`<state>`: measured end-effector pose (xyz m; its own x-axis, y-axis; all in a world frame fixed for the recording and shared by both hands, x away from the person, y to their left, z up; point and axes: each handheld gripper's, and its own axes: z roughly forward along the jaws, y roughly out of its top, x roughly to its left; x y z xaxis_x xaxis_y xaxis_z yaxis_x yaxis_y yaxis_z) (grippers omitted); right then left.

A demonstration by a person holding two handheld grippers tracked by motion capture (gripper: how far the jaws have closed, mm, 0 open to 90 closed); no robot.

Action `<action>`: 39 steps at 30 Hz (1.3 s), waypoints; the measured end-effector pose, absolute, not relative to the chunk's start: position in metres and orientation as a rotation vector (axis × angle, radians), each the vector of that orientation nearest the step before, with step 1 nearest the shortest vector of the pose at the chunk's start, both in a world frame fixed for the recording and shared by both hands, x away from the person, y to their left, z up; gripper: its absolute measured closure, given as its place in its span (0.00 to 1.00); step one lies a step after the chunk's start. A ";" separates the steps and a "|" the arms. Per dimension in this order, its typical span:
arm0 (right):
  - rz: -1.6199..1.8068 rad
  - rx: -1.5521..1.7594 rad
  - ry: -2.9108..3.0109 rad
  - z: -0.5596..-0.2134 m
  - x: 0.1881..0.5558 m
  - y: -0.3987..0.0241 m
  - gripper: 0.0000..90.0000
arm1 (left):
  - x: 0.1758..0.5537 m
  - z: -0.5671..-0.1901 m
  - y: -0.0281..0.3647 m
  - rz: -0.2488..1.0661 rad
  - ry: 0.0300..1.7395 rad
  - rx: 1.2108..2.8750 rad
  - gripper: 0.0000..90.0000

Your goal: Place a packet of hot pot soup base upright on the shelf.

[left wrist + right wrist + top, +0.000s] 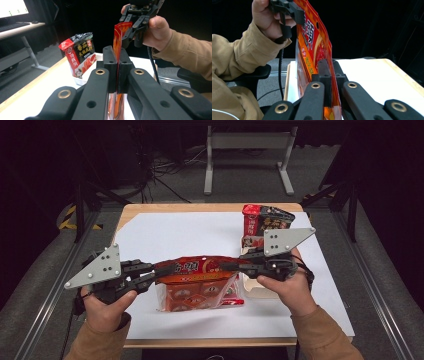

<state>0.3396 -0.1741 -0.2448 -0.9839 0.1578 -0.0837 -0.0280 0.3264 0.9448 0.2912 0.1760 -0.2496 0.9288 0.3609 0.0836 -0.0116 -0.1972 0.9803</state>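
High view: the person's left gripper (159,270) and right gripper (226,266) are each pinching one end of the top edge of a red-and-orange plastic multipack bag with a clear lower half (200,282), holding it stretched between them above the white sheet covering the wooden table (165,237). A red-and-black upright foil pouch (265,222) is standing in a pale shallow tray (252,290) at the right, just behind the right gripper.

Left gripper view: the jaws are clenched on the thin orange edge of the bag, which is running edge-on away toward the other gripper, whose jaws are closed on the far end. The pouch is standing off to the left on the table.

Right gripper view: the jaws are clamped flat on the bag's sealed top strip, with printed film rising toward the opposite gripper and the hand holding it.

Handling, as a judgement: the film is looking thin, soft and slick, while the packed contents are hanging as dead weight, so the body is likely sagging and swinging. The flat sealed header is the firmest place to hold, near both corners; a shallow bite could slip or tear.
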 end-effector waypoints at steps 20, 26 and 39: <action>1.684 0.132 2.369 -0.209 0.326 -0.183 1.00 | 0.300 -0.256 0.174 0.312 0.357 1.709 0.55; 1.651 0.162 2.350 -0.198 0.326 -0.188 1.00 | 0.310 -0.263 0.176 0.354 0.407 1.729 0.40; 1.634 0.248 2.299 -0.178 0.332 -0.206 1.00 | 0.332 -0.275 0.192 0.390 0.478 1.767 0.29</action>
